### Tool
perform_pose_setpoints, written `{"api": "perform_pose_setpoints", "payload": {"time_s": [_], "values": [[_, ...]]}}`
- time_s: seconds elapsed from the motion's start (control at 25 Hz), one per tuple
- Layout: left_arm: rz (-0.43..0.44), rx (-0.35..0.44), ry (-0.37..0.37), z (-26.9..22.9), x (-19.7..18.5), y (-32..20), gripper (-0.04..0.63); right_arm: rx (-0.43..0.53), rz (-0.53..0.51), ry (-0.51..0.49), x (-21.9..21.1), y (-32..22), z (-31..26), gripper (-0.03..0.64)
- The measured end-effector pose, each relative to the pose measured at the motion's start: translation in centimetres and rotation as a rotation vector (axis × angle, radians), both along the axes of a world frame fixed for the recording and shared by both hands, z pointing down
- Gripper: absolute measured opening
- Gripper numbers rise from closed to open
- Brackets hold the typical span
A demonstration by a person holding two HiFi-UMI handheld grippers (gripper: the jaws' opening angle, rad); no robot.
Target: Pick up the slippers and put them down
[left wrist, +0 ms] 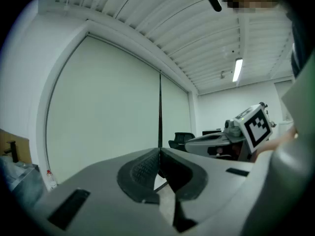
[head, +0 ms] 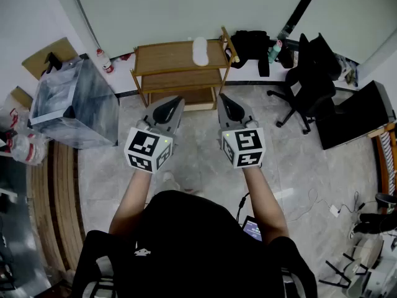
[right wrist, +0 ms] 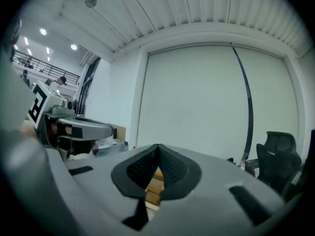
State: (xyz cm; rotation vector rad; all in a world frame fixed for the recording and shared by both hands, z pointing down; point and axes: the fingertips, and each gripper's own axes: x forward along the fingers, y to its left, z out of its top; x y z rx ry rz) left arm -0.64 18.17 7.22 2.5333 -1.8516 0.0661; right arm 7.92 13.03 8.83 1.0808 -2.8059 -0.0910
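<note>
Currently both tools are empty and off the task object. Left gripper [head: 176, 102] and right gripper [head: 224, 100] are held side by side at about the same height in front of the person, roughly level, tips aimed at a wooden rack [head: 180, 81] standing against the pale wall. Left gripper view: the two dark ribbed pads [left wrist: 143, 170] meet at the tip, jaws together, nothing between them. Right gripper view: same, jaws pressed together, nothing clamped; only a sliver of the wooden rack shows through the gap below the tips. Each gripper view also catches the other gripper off to the side with its marker cube.

One white slipper [head: 200, 50] lies on the rack's top shelf, toward the right end, lengthwise front to back. It is well apart from both grippers and neither touches it. A second slipper can't be made out.

Around the scene: a grey bin [head: 74, 104] to the left of the rack, a red-capped bottle [head: 103, 61] on the floor between bin and rack, a black bag [head: 251, 44] just right of the rack, and a black office chair [head: 308, 82] further right. The floor is pale marble-look tile [head: 198, 148].
</note>
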Motion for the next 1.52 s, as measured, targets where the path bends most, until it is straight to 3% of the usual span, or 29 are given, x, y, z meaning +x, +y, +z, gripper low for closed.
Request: {"api": "perform_pose_setpoints", "payload": {"time_s": [0.8, 1.52], "values": [[-0.015, -0.017, 0.025, 1.5, -0.1, -0.1, 0.006, -0.050, -0.010, -0.001, 0.4, 0.0, 2.4, -0.002], [0.028, -0.016, 0.039, 1.1, -5.0, -10.2, 0.006, -0.044, 0.032, 0.002, -4.3, -9.7, 1.8, -0.002]]}}
